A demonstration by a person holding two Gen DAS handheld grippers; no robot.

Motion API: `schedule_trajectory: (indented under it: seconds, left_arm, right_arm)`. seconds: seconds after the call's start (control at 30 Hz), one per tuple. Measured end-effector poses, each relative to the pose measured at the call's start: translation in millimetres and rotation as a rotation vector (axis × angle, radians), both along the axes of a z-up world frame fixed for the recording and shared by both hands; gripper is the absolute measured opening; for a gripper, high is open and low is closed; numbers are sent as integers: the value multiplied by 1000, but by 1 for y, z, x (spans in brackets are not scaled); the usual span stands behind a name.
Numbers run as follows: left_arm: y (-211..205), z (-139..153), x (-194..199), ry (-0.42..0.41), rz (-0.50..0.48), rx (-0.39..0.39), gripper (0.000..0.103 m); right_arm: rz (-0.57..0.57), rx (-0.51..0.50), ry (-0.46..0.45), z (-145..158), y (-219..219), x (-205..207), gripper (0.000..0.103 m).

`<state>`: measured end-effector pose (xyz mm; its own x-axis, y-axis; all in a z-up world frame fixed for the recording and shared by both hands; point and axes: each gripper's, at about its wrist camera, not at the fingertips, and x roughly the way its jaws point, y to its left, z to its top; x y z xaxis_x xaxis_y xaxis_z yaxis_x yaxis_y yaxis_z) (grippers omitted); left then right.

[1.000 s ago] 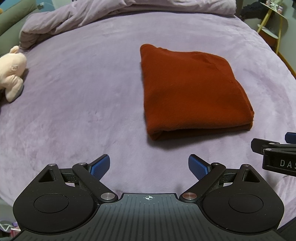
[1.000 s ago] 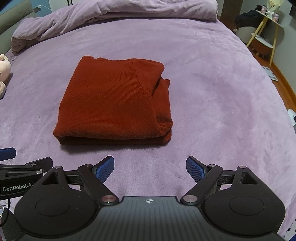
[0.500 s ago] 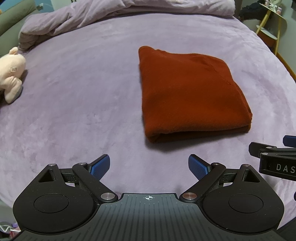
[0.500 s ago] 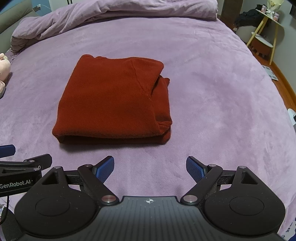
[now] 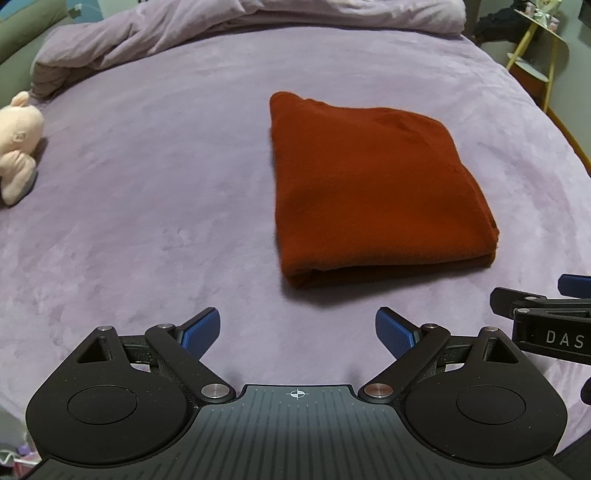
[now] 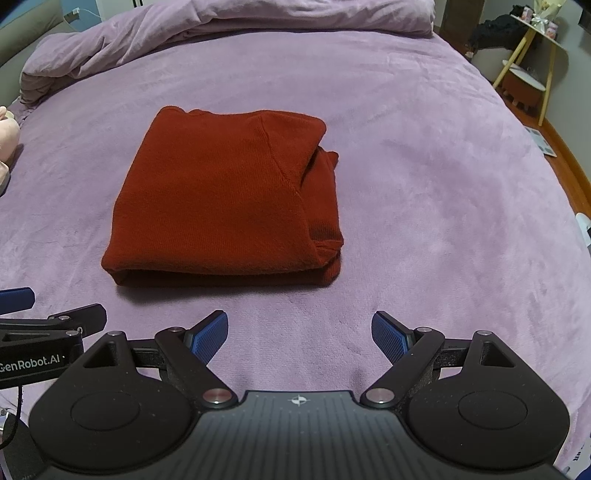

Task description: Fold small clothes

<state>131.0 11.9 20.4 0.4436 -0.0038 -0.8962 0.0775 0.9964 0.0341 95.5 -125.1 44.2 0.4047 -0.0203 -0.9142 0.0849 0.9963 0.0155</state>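
A rust-red knit garment [image 5: 373, 192] [image 6: 229, 199] lies folded into a thick rectangle on the purple bed [image 5: 147, 206] [image 6: 443, 192]. Its folded edge faces me, and a tucked layer bulges along its right side in the right wrist view. My left gripper [image 5: 297, 330] hovers open just short of the garment's near edge, blue pads wide apart with nothing between them. My right gripper [image 6: 299, 334] is open too, in front of the garment's near right corner, holding nothing. Each gripper's side shows at the edge of the other's view.
A crumpled purple duvet [image 5: 221, 26] [image 6: 221, 33] is heaped along the far edge of the bed. A pale plush toy [image 5: 18, 144] lies at the left. A yellow-legged side table [image 6: 528, 55] stands beyond the bed at the far right.
The garment sits slightly farther up in both views than a second ago; both grippers stay open and nearly still.
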Motion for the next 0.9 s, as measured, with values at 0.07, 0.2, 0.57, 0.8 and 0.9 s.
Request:
schedule_trajectory:
  seconds: [0.07, 0.2, 0.57, 0.8, 0.9]
  left_arm:
    - [-1, 0, -1, -14, -5, 3, 95]
    - [-3, -1, -3, -28, -4, 19, 95]
    - [-3, -5, 3, -8, -9, 28, 95]
    - [-5, -10, 6, 11, -11, 27, 95]
    - [-5, -12, 8, 17, -12, 30, 95]
  right_arm:
    - [1, -1, 1, 0, 0, 0, 85]
    - [-2, -2, 5, -2, -1, 1, 85]
    - [-8, -2, 10, -6, -4, 4, 85]
    - [-12, -7, 15, -10, -5, 6, 85]
    - [-12, -8, 16, -11, -5, 7, 85]
